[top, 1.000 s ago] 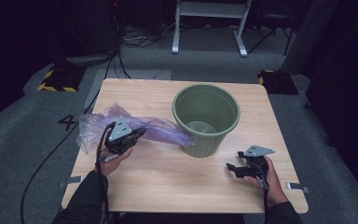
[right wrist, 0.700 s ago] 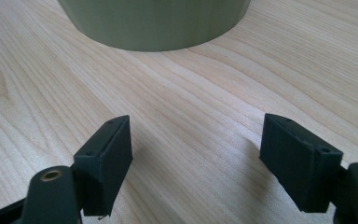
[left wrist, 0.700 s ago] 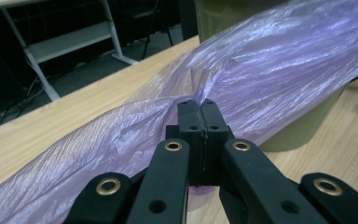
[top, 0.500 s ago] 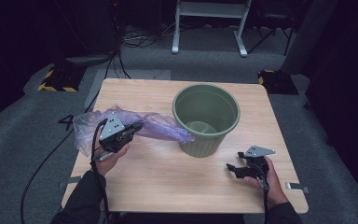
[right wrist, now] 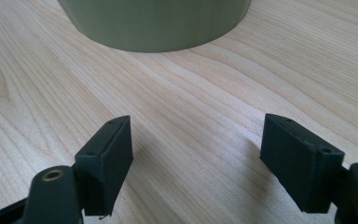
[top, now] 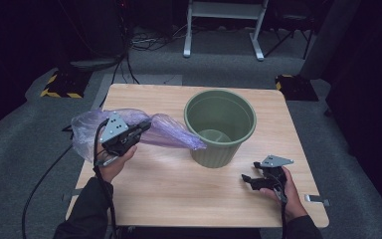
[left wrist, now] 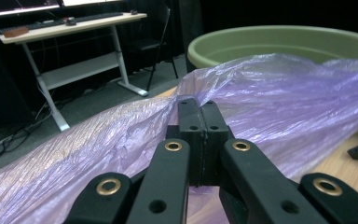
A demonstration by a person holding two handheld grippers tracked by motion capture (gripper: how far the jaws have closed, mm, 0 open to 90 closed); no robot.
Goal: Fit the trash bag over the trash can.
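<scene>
Left gripper (top: 140,128) fingers clamped on purple bag (top: 166,132), lifted higher | right gripper (top: 251,179) fingers apart, unmoved

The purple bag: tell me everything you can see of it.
The bag is thin, see-through purple plastic, crinkled and shiny, and looks empty. It is stretched out long and lifted off the table. The left tool is shut on a bunched fold near its middle, jaws pressed together on the film. One end balloons out past the table's left edge; the other tapers to a point that reaches the outer wall of the green bin, just below the rim.
</scene>
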